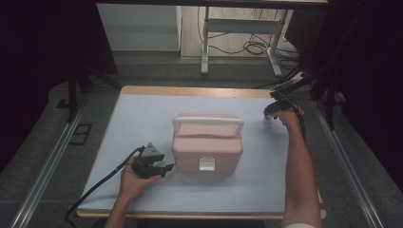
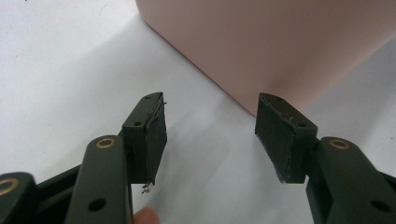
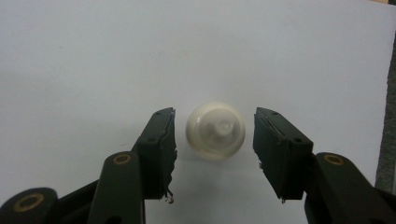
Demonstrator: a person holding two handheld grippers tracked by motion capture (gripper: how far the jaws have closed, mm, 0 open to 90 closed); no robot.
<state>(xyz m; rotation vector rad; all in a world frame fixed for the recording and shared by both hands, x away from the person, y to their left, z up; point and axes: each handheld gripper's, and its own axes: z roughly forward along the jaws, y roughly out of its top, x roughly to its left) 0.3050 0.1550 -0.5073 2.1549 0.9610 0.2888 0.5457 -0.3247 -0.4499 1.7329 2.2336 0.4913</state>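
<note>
A pink lidded case [image 1: 207, 148] with a white handle and a white front latch stands in the middle of the table. My left gripper [image 1: 164, 169] rests just left of the case's front corner, jaws open with nothing between them; in the left gripper view the case wall [image 2: 280, 42] lies straight ahead of the left gripper [image 2: 210, 135]. My right gripper [image 1: 269, 115] is at the table's far right. In the right gripper view a small round white object [image 3: 215, 130] sits on the mat between the jaws of the right gripper [image 3: 215, 140], with a gap on each side.
The table is covered by a pale blue mat [image 1: 142, 123] with a wooden rim [image 1: 190, 91] showing at the back. Black cables trail from both grippers. Beyond the table stand a metal frame's legs and floor cables.
</note>
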